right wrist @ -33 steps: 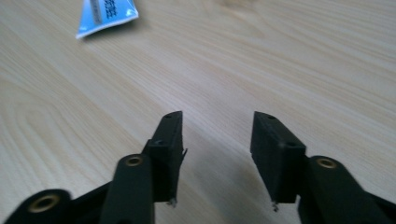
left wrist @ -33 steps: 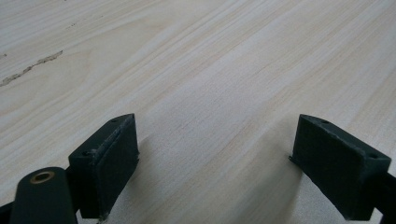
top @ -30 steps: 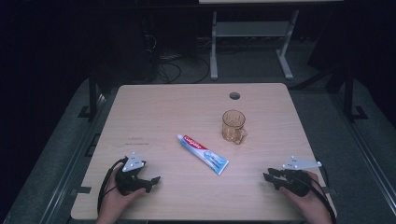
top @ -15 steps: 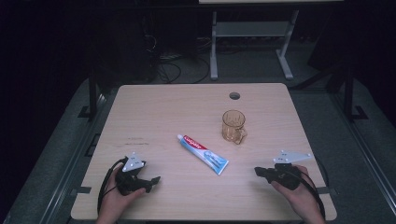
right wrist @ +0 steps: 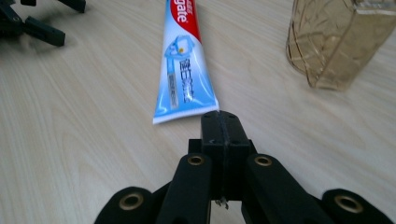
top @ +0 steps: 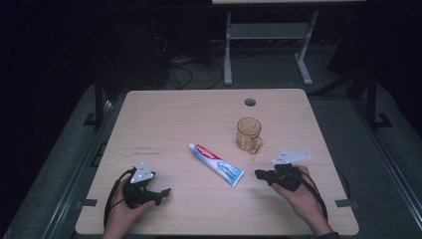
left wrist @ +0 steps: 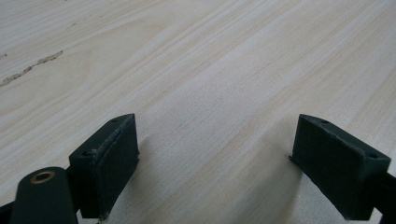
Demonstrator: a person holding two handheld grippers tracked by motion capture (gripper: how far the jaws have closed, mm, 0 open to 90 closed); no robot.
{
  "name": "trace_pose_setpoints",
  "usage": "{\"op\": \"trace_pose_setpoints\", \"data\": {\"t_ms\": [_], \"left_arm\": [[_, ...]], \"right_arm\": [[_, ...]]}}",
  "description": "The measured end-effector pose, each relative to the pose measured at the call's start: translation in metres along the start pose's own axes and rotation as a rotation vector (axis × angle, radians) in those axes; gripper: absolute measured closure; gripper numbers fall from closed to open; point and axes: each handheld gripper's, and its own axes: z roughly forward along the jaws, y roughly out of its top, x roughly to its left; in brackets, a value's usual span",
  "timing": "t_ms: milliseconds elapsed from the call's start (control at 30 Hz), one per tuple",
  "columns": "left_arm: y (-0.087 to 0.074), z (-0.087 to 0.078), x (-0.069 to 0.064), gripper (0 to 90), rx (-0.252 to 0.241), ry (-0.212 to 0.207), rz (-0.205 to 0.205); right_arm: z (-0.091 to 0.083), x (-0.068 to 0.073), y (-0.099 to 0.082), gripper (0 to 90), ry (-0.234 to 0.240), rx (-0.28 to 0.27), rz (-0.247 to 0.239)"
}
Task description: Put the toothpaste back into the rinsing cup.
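I see my right gripper (right wrist: 219, 122) with its jaws pressed together on nothing, its tips just short of the flat crimped end of the toothpaste tube (right wrist: 184, 70). The tube lies flat on the wooden table (top: 174, 119), near its middle, with the amber glass mug (top: 248, 135) standing just beyond it. My left gripper (left wrist: 217, 163) rests low on the table with its jaws wide apart over bare wood.

A dark lab or studio: a bare wooden table (top: 164, 114), cables (top: 186, 74) on grey floor, a metal stand (top: 266, 35).
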Motion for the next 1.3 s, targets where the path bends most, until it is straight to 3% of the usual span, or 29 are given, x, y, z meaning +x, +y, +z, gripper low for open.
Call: {"op": "trace_pose_setpoints", "data": {"t_ms": [567,1300], "left_arm": [[0.0,0.0,0.0,13.4,0.002,-0.002,-0.001],[0.0,-0.001,0.0,13.4,0.003,-0.002,-0.001]], "right_arm": [[0.04,0.008,0.038,90.0,0.048,0.015,-0.053],[0.08,0.009,0.075,90.0,0.072,0.02,-0.065]]}}
